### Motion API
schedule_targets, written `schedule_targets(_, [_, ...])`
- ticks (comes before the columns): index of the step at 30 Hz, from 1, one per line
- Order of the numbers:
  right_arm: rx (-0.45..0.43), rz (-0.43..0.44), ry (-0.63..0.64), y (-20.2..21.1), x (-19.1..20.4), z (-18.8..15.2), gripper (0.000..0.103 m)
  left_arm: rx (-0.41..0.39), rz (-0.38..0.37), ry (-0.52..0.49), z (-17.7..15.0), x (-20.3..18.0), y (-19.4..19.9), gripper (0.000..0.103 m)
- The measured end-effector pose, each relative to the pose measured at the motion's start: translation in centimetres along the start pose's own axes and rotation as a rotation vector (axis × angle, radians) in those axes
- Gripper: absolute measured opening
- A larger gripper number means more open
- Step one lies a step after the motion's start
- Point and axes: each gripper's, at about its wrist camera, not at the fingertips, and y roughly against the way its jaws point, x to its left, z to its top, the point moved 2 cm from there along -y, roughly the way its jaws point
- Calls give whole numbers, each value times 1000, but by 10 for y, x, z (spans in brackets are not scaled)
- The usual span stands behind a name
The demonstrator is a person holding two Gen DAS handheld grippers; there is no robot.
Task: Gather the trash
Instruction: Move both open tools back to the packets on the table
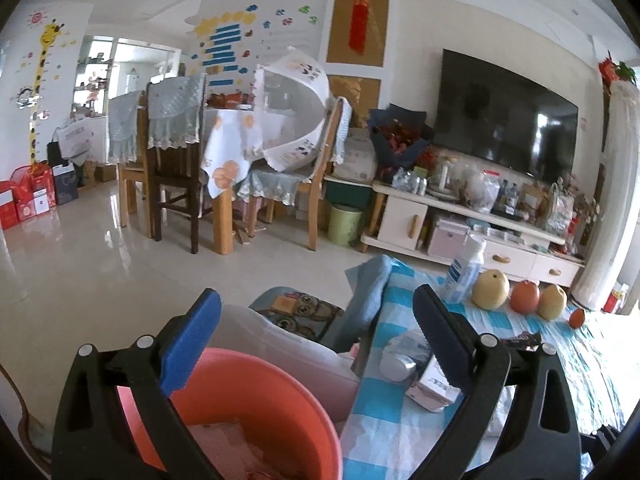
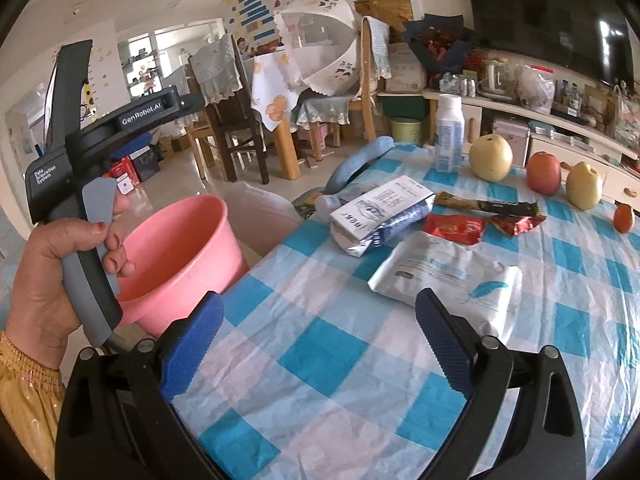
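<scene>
- Several wrappers lie on the checked tablecloth ahead of me: a white pouch, a flattened carton, a red wrapper and a dark bar wrapper.
- Only part of the carton shows past my left gripper, which hangs wide and empty above the pink bin.
- My right gripper is wide too, gripping nothing.
- Fruit and a bottle stand behind the litter.

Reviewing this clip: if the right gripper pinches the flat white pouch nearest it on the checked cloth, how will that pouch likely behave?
The white pouch looks like a soft film pack: creased, lying flat, so it will probably flex or droop rather than stay stiff. Its glossy surface may slip on the plastic-looking tablecloth if pushed. It seems light for its size.
</scene>
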Motion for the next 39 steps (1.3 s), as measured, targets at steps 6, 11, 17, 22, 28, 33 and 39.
schedule_targets(6, [-12,-14,-15,9,-14,0,95,23,-36,-36,-4,-20,-7,97])
schedule_targets(11, [-25,-29,-39,18,-32,0,95,60,-53,-78,-11,-39,-16,97])
schedule_targets(17, [-32,-50,-47,24,-51,1,95,116,-82,-70,-16,-59,-34,97])
schedule_targets(22, [-38,-97,-62,28,-85,-1,95,181,-122,-41,-22,-82,-60,97])
schedule_targets(28, [-26,-135,-95,26,-129,-2,96,258,-89,-8,-37,-105,-108,85])
schedule_targets(33, [-23,-161,-100,18,-159,1,96,304,-21,43,-40,-101,-146,76])
schedule_targets(39, [-1,-148,-147,-6,-199,21,95,381,27,127,-48,-89,-178,76])
